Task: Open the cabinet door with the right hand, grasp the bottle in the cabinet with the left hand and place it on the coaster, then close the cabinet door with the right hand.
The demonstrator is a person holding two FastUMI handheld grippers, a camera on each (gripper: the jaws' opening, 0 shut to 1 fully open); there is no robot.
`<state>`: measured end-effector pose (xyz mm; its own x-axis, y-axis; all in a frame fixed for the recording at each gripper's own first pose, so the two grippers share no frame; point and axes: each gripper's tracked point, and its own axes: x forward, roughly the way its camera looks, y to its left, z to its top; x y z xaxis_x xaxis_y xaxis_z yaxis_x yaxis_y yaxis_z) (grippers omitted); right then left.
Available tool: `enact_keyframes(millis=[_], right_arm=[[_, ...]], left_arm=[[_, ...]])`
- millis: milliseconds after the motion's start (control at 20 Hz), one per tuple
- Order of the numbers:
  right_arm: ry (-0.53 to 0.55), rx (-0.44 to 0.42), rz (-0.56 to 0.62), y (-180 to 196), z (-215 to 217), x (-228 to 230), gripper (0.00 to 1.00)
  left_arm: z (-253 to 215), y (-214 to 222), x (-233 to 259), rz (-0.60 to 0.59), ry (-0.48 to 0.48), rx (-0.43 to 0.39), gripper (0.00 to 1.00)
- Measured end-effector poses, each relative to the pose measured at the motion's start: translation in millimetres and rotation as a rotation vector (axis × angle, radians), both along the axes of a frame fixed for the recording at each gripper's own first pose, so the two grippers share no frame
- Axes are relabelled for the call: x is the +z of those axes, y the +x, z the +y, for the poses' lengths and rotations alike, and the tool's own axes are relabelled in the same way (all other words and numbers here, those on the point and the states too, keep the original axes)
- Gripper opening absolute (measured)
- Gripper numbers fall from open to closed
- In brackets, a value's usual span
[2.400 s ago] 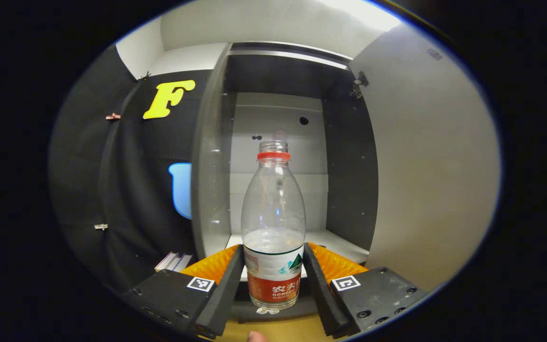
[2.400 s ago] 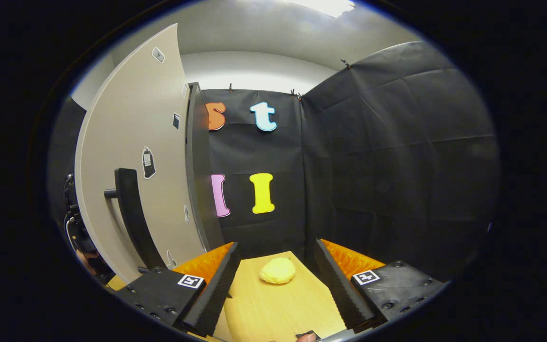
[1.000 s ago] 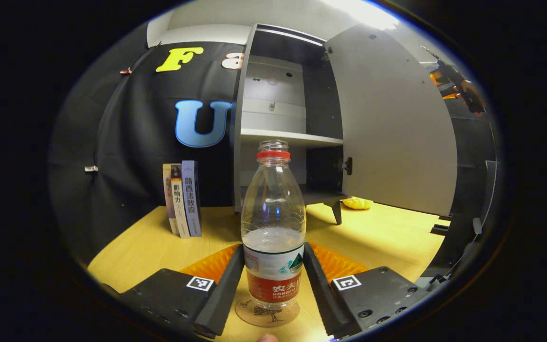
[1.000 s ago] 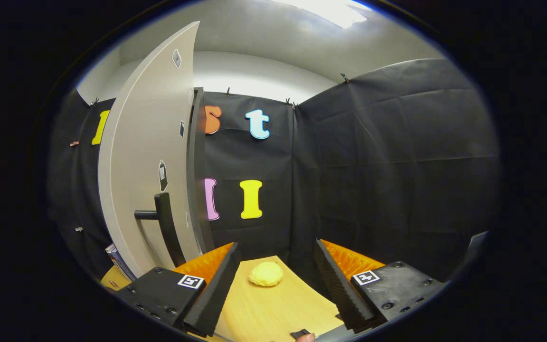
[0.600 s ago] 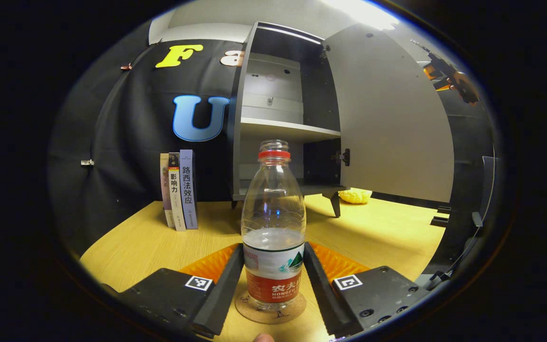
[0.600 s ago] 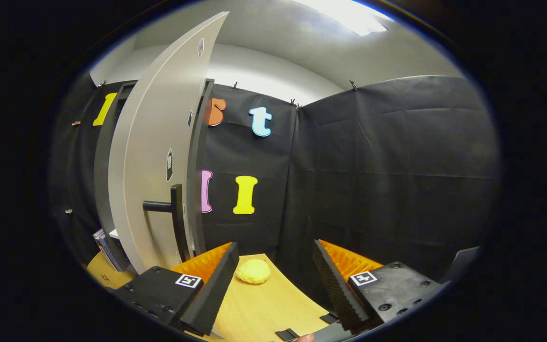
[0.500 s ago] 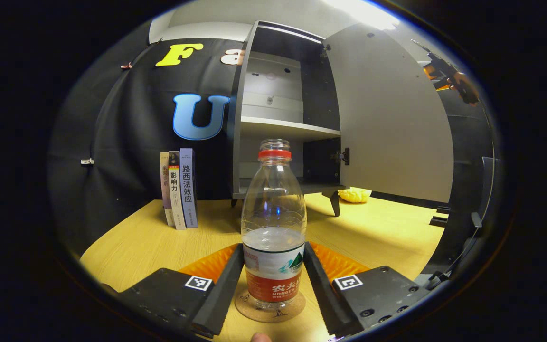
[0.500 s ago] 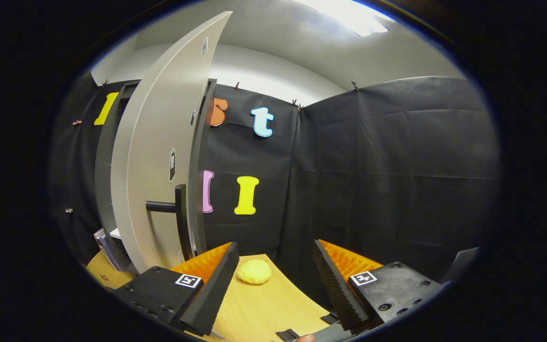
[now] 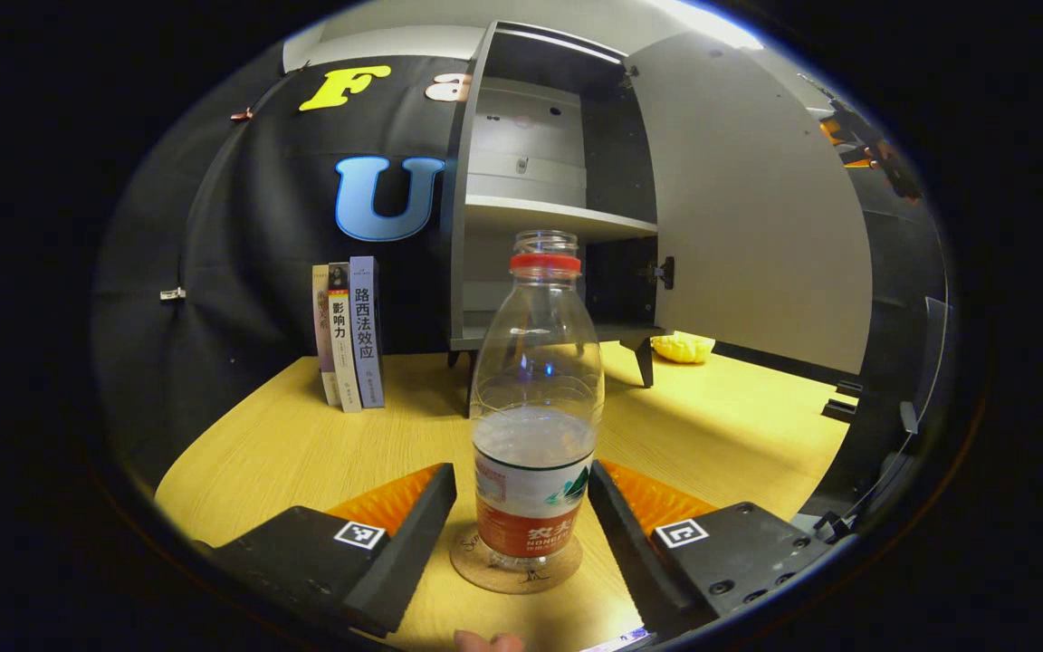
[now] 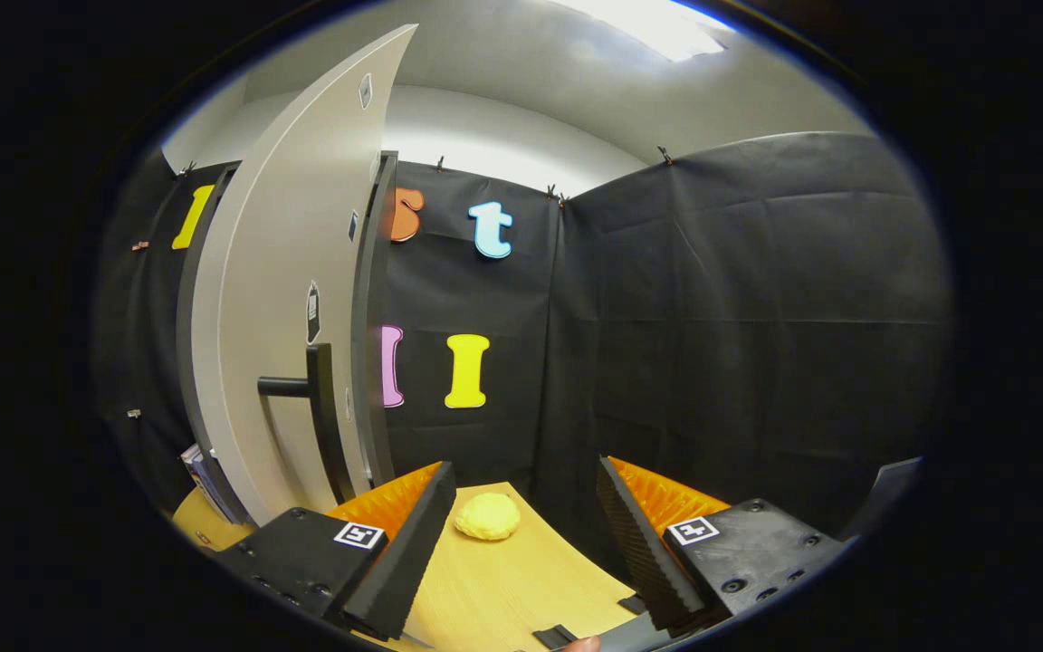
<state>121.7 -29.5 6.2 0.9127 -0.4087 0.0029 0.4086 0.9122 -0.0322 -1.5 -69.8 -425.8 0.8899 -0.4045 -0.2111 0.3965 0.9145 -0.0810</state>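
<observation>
Two of the books (image 9: 348,335) standing on the surface have readable spines: one (image 9: 365,330) reads 路西法效应, the one beside it (image 9: 339,335) reads 影响力. The bottle (image 9: 535,380) wears a printed label (image 9: 526,512). The left tool (image 9: 521,484) and the right tool (image 10: 526,480) each carry two square black-and-white coded markers (image 9: 352,534), and the stickers (image 10: 312,312) on the cabinet door (image 10: 277,272) are too small to read.

The bottle (image 9: 535,407) is clear plastic with a red neck ring, no cap, and a white and red label; it is about half full of water. It stands upright on the round cork coaster (image 9: 516,569), on the wooden table. Behind it, the cabinet door (image 9: 748,199) is pale grey and stands wide open. Its outer side (image 10: 277,299) has a dark bar handle (image 10: 318,412).
</observation>
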Motion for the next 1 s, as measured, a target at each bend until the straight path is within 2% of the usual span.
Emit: enact_keyframes(millis=[200,350,600,700,750,850,950,1000], right_arm=[[-0.004,-0.02,0.011,-2.7,-3.4,-2.2,0.98],[-0.008,0.027,0.016,-0.8,2.6,-1.5,0.98],[0.023,0.067,-0.016,9.1,13.0,0.4,0.97],[0.016,0.077,-0.031,11.1,14.0,3.5,0.97],[0.016,0.084,-0.034,12.7,14.7,3.3,0.98],[0.035,0.09,-0.035,14.1,16.8,0.7,0.96],[0.052,0.094,-0.046,14.3,21.5,3.5,0.95],[0.054,0.096,-0.05,16.0,22.4,3.7,0.95]], left_arm=[[2.9,-13.4,16.8,0.021,-0.004,0.007,0.95],[18.3,-23.8,48.2,0.021,-0.003,0.081,0.95],[40.7,-24.7,146.2,0.003,-0.068,0.226,0.95],[36.2,-22.4,178.6,0.048,-0.13,0.238,0.95],[38.5,-20.0,199.8,0.041,-0.149,0.255,0.98],[50.2,-11.5,248.2,-0.041,-0.143,0.295,0.95],[60.0,-9.2,297.7,-0.144,-0.097,0.315,0.92],[60.8,-7.8,315.7,-0.18,-0.08,0.316,0.94]])
